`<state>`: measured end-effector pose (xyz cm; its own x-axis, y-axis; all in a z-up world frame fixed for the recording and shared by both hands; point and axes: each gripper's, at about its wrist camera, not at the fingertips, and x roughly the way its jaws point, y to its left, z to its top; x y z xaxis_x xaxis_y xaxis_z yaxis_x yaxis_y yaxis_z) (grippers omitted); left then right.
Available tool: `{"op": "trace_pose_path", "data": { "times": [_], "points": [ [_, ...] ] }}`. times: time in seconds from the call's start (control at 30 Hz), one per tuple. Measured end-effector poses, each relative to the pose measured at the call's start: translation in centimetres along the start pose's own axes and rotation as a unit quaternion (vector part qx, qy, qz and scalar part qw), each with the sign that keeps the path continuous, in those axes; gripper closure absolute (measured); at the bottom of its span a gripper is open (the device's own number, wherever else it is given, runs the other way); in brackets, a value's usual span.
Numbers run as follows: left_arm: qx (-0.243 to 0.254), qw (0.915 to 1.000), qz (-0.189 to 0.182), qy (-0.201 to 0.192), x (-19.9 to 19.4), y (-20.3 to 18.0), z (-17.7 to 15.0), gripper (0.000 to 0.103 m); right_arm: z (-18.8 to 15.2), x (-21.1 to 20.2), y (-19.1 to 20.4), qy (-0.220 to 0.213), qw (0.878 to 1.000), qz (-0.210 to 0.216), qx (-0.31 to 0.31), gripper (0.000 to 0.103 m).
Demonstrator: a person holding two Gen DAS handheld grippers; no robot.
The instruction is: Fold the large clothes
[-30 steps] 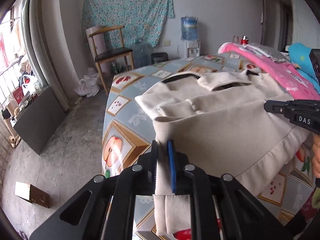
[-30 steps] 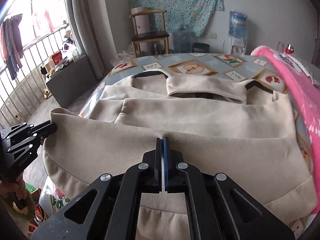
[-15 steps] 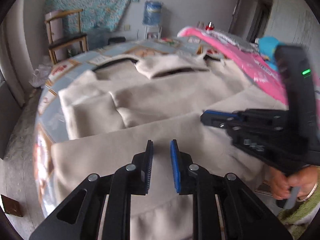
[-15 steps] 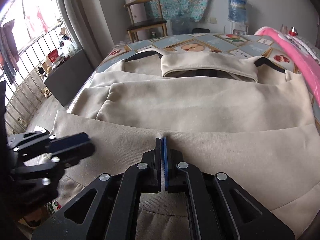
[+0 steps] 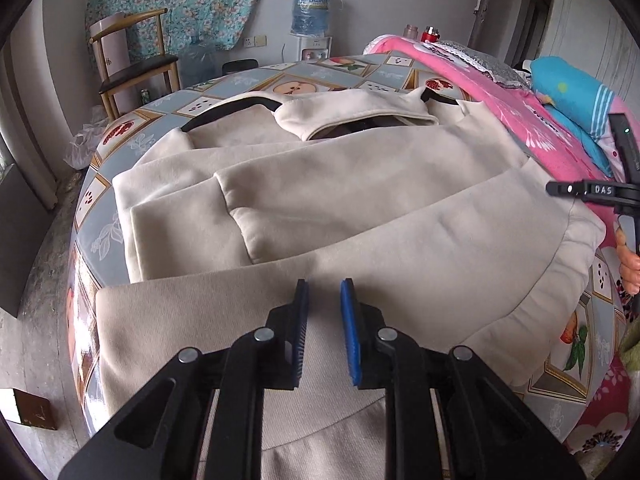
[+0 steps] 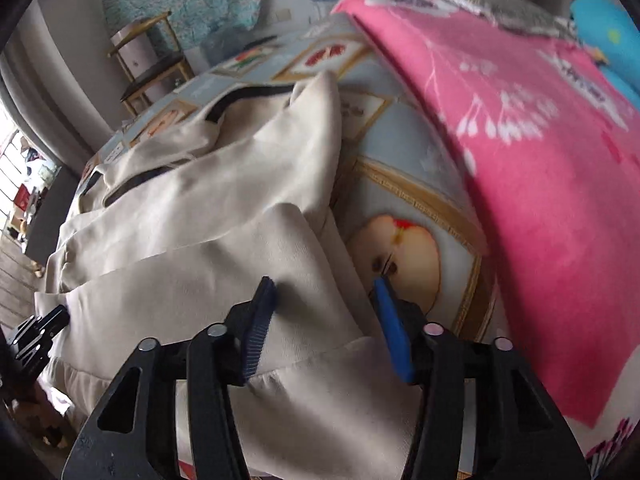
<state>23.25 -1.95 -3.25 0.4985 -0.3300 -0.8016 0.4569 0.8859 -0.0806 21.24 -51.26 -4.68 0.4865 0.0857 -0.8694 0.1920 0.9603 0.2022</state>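
Observation:
A large beige hooded garment (image 5: pixel 328 200) lies spread on the table, sleeves folded in and its hem doubled up over the body. My left gripper (image 5: pixel 324 286) is open and empty just above the folded hem. My right gripper (image 6: pixel 324 284) is open and empty over the garment's right edge (image 6: pixel 240 240); it also shows at the right of the left wrist view (image 5: pixel 560 189). The left gripper's tip (image 6: pixel 48 320) shows at the left of the right wrist view.
The table (image 5: pixel 248 84) has a fruit-print cloth. A pink blanket (image 6: pixel 540 140) and a blue towel (image 5: pixel 572 96) lie along the right side. A wooden chair (image 5: pixel 132 64) and a water dispenser (image 5: pixel 310 20) stand behind. A small box (image 5: pixel 28 408) lies on the floor.
Both grippers have let go of the hem, which now lies folded on the garment. The right gripper opened and swung to the garment's right edge. The left one stays open over the middle of the hem.

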Motion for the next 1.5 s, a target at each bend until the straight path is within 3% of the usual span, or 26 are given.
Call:
{"op": "trace_pose_path", "data": {
  "times": [0.07, 0.23, 0.3, 0.43, 0.57, 0.63, 0.7, 0.77, 0.87, 0.97, 1.07, 1.13, 1.17, 1.2, 1.27, 1.33, 1.4, 1.47, 1.5],
  "points": [
    [0.006, 1.0000, 0.005, 0.002, 0.0, -0.1, 0.1, 0.087, -0.4, -1.2, 0.6, -0.028, 0.999, -0.022, -0.018, 0.090],
    [0.034, 0.9992, 0.021, 0.006, 0.0, -0.5, 0.3, 0.090, -0.9, -5.8, 4.5, -0.163, 0.980, -0.090, -0.076, 0.094],
    [0.048, 0.9984, 0.028, 0.007, 0.1, -0.7, 0.2, 0.090, 0.0, -4.0, 4.4, -0.156, 0.978, -0.108, -0.088, 0.094],
    [0.064, 0.9975, 0.031, 0.010, 0.2, -0.9, 0.3, 0.090, 0.5, 1.9, 1.4, -0.088, 0.984, -0.134, -0.075, 0.091],
    [0.077, 0.9965, 0.026, 0.019, 0.3, -0.7, 0.6, 0.090, 0.3, -1.4, 0.2, -0.110, 0.982, -0.155, -0.023, 0.087],
    [0.084, 0.9959, 0.019, 0.026, 0.5, -0.6, 0.8, 0.090, -0.6, -4.4, 1.0, -0.146, 0.979, -0.142, -0.016, 0.083],
    [0.087, 0.9956, 0.011, 0.034, 0.6, -0.5, 1.0, 0.090, -2.3, -6.3, 4.0, -0.164, 0.981, -0.089, -0.054, 0.082],
    [0.089, 0.9952, 0.005, 0.040, 0.8, -0.4, 1.3, 0.090, -4.9, -6.2, 9.2, -0.148, 0.979, -0.011, -0.137, 0.082],
    [0.092, 0.9946, -0.003, 0.048, 0.9, -0.3, 1.5, 0.090, -9.0, -4.6, 15.7, -0.105, 0.960, 0.073, -0.247, 0.085],
    [0.103, 0.9933, -0.008, 0.052, 0.9, -0.3, 1.5, 0.090, -10.6, -1.6, 17.2, -0.076, 0.944, 0.030, -0.321, 0.085],
    [0.111, 0.9922, -0.018, 0.054, 1.0, -0.2, 1.6, 0.090, -8.1, 0.0, 12.5, -0.040, 0.962, 0.015, -0.268, 0.087],
    [0.113, 0.9917, -0.026, 0.055, 1.1, -0.1, 1.7, 0.090, -6.6, 0.1, 9.0, -0.019, 0.973, 0.063, -0.220, 0.078],
    [0.116, 0.9914, -0.025, 0.055, 1.1, -0.1, 1.7, 0.090, -6.1, 0.1, 8.1, -0.022, 0.977, 0.017, -0.211, 0.097],
    [0.120, 0.9909, -0.024, 0.056, 1.1, -0.1, 1.7, 0.090, -5.8, 0.1, 7.8, -0.027, 0.972, -0.033, -0.231, 0.100],
    [0.125, 0.9902, -0.027, 0.057, 1.1, -0.1, 1.7, 0.090, -5.2, -1.0, 7.1, -0.028, 0.975, -0.049, -0.216, 0.096],
    [0.129, 0.9895, -0.027, 0.059, 1.2, -0.1, 1.8, 0.090, -5.3, -3.3, 8.3, -0.052, 0.974, -0.023, -0.218, 0.092],
    [0.133, 0.9889, -0.026, 0.061, 1.3, -0.2, 1.9, 0.090, -6.5, -5.3, 10.9, -0.065, 0.968, 0.037, -0.241, 0.084],
    [0.134, 0.9886, -0.026, 0.063, 1.4, -0.2, 2.0, 0.090, -8.5, -5.5, 14.2, -0.059, 0.953, 0.083, -0.285, 0.083],
    [0.132, 0.9887, -0.028, 0.065, 1.4, -0.2, 2.1, 0.090, -9.1, -4.6, 15.4, -0.053, 0.947, 0.074, -0.309, 0.082]
  ]
}}
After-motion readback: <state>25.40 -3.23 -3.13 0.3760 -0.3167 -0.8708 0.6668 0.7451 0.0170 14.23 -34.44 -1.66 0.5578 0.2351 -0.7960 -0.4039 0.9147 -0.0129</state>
